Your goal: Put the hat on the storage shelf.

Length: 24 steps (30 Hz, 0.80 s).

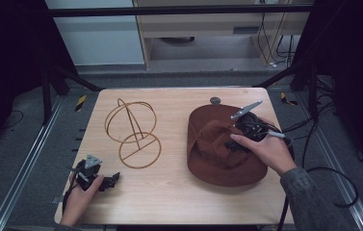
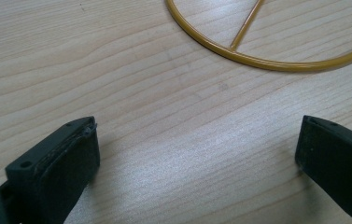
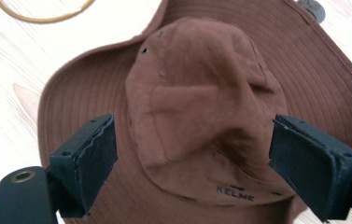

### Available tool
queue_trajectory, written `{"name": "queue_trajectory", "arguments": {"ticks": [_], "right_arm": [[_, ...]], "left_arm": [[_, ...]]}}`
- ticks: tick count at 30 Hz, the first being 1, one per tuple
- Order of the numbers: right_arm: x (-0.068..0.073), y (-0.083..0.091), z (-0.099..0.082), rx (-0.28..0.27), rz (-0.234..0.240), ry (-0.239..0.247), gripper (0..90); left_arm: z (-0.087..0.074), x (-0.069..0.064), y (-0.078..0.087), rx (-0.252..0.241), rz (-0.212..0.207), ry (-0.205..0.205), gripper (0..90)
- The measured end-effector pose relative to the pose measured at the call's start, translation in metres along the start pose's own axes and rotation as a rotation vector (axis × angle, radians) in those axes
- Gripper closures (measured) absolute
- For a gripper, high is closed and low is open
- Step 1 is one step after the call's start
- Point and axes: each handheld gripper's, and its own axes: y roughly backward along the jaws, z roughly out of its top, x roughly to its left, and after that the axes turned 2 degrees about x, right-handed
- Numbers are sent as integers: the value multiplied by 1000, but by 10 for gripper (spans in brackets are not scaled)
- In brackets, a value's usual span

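I look down on a light wooden table (image 1: 169, 192) set on a grey carpeted floor (image 1: 15, 139), with metal rails (image 1: 22, 168) running along both sides. Black frame struts (image 1: 68, 77) brace the far corners. Beyond stands a pale wooden cabinet (image 1: 208, 24) beside a white panel (image 1: 97, 38), and loose cables (image 1: 270, 43) hang at the right. The light is dim and even.

This looks like a lab or test room set up for recording. A plain wooden table (image 1: 169, 192) stands inside a frame of dark metal struts (image 1: 68, 77), with aluminium rails (image 1: 22, 168) on the grey floor at nine and three o'clock. Loose cables (image 1: 323, 168) trail at three o'clock, and pale cabinets (image 1: 193, 29) line the wall at twelve.
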Motion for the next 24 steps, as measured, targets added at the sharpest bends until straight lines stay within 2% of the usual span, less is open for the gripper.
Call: {"name": "queue_trajectory", "arguments": {"ticks": [9, 15, 19, 24], "right_arm": [[-16, -4, 9, 41, 8, -5, 108], [-20, -8, 13, 71, 2, -1, 130], [-27, -9, 17, 83, 22, 0, 141], [-33, -11, 21, 97, 25, -11, 143]], "left_arm": [[0, 0, 0, 3, -1, -3, 0], [0, 0, 0, -1, 0, 2, 0], [0, 0, 0, 2, -1, -2, 0], [0, 0, 1, 4, 2, -3, 0]]}}
